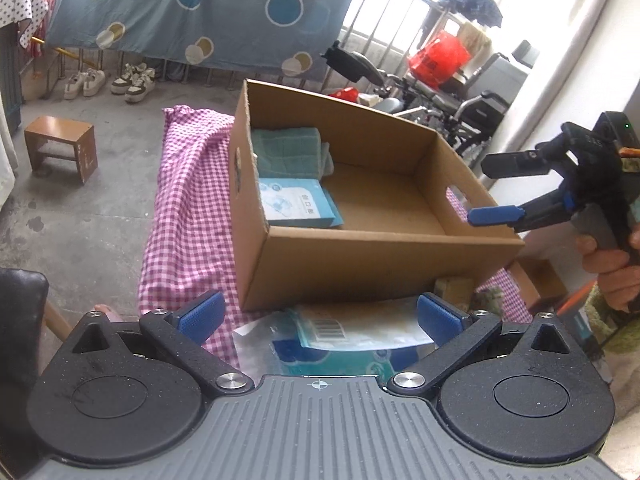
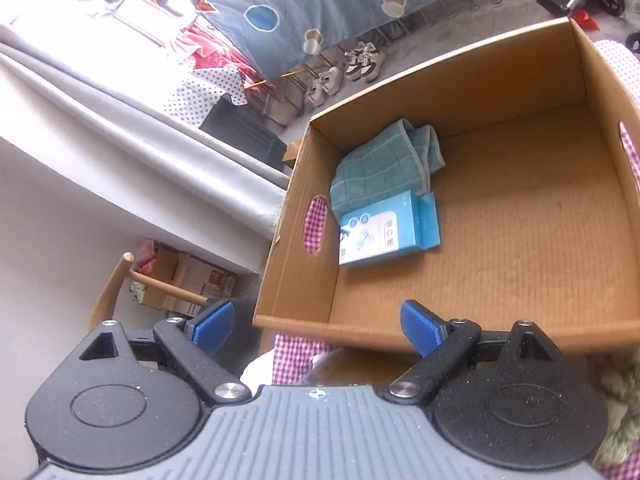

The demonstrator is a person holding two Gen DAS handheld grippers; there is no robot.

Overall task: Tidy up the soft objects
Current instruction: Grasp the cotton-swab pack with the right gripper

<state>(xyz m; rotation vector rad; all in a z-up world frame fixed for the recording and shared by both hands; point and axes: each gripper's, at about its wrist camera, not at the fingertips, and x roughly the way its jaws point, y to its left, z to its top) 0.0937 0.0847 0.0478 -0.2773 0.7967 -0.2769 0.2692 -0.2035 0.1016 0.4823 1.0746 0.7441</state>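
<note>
From the left wrist view, the left gripper (image 1: 319,317) is held low and level over the counter draped in pink-and-white checked cloth (image 1: 188,216), pointing toward 12 o'clock at the open brown cardboard box (image 1: 360,264). Its jaws are spread wide and grip nothing; between the blue pads (image 1: 201,316) lies a clear plastic packet with a barcode label (image 1: 344,330), just short of the box's near wall. Inside the box, in the far-left corner at about 11 o'clock, a folded teal checked towel (image 1: 290,152) sits against the wall, with a flat light-blue printed pack (image 1: 298,204) just in front of it and touching it. At 3 o'clock the right gripper (image 1: 502,188) comes in sideways, a bare hand (image 1: 612,268) wrapped round its handle, its jaws parted beside the box's right wall.

From the right wrist view, the right gripper (image 2: 316,330) is rolled to one side and tilted down over the box's (image 2: 292,264) near rim. Its jaws stand wide apart and empty; one blue pad is outside the box's corner, the other over the rim. The towel (image 2: 380,168) and the pack (image 2: 384,232) lie together at about 12 o'clock, along the wall that has an oval hand slot.
</note>
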